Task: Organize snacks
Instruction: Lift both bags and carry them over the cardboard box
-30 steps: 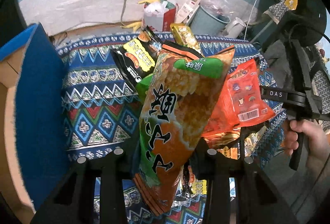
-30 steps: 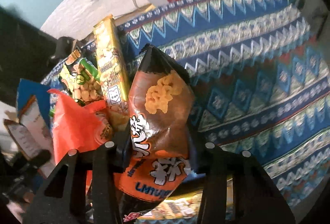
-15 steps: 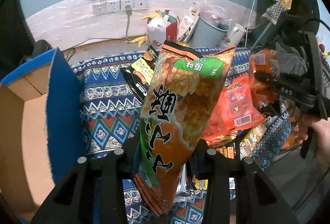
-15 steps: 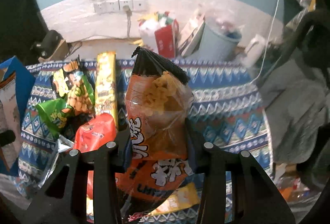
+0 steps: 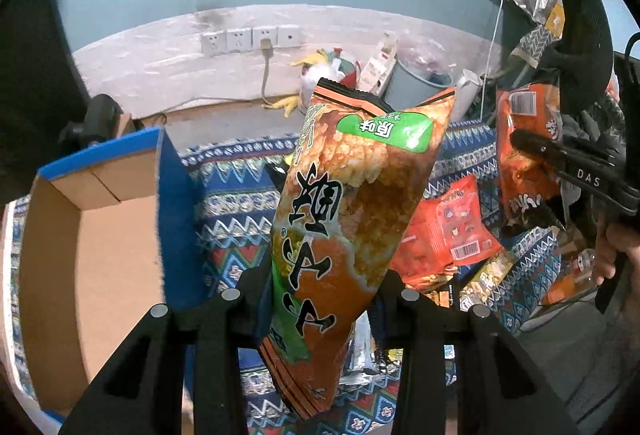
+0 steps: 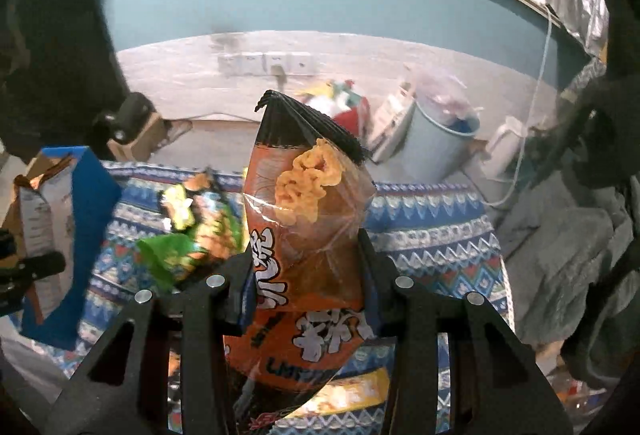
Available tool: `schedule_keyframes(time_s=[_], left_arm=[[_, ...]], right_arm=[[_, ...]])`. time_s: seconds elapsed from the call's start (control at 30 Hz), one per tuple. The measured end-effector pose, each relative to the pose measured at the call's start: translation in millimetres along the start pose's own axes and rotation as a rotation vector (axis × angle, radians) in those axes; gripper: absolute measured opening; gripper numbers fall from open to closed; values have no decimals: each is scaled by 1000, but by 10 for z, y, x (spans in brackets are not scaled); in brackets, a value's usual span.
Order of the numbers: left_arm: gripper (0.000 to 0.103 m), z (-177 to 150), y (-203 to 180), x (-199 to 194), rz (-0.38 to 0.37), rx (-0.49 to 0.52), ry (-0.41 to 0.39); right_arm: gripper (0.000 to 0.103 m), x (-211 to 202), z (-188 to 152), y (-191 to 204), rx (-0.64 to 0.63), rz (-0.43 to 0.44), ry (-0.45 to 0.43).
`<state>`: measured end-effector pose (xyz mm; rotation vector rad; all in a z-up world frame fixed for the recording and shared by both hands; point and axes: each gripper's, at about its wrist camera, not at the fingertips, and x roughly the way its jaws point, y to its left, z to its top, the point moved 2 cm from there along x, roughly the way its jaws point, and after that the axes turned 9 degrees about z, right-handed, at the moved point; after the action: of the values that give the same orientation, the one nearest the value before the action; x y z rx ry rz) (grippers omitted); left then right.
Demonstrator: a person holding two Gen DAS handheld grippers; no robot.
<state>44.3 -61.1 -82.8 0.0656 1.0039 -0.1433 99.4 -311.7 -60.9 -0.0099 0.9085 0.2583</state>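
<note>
Snacks fill both grippers. The left gripper [image 5: 320, 287] has its fingers pressed against the sides of a tall orange-and-green rice cracker bag [image 5: 352, 219], which stands nearly upright, lifted above the patterned cloth [image 5: 236, 191]. To its left sits an open cardboard box [image 5: 100, 235] with blue outer walls, its brown inside showing. To the right of the held bag, a red packet [image 5: 448, 231] and a few smaller packets lie in a pile on the cloth.

The right gripper [image 6: 306, 271] has its fingers closed on an orange-and-black puff snack bag [image 6: 308, 235], held upright in the air with its crimped black top pointing up. In the left wrist view this same bag appears at the right edge, raised above the pile. Below and left of it in the right wrist view, a green packet [image 6: 176, 255] rests on the cloth, blurred. A yellow packet [image 6: 352, 395] lies under the held bag. Behind everything, a pale blue bucket [image 6: 436, 151] stands near the wall, below a row of wall sockets [image 6: 268, 63].
</note>
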Motion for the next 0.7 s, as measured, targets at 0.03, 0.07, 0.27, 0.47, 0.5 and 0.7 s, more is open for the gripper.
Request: schedule_keyframes(time_s=[0.03,0.07,0.27,0.47,0.5,0.7], left_arm=[[39,8,30,-25,3,-3,-5],[39,17,60,-62,4,-9,-12],[39,44,239,-166,24,-36,-28],[39,3,497,-223,46,-73,-46],[39,-6,542,-231,42,-80,-47],[38,-96,804,-283,35,-128,-52]], right_arm=[[41,-12,31,66,-6,15,-6],[41,-10,45,97,-8,27,-9],[41,-20,189,414,-32,102,-22],[41,19,302,813,-64,164,-17],[41,30,315,884,-72,173,-14],[41,124,400,1345,-110,235,13]])
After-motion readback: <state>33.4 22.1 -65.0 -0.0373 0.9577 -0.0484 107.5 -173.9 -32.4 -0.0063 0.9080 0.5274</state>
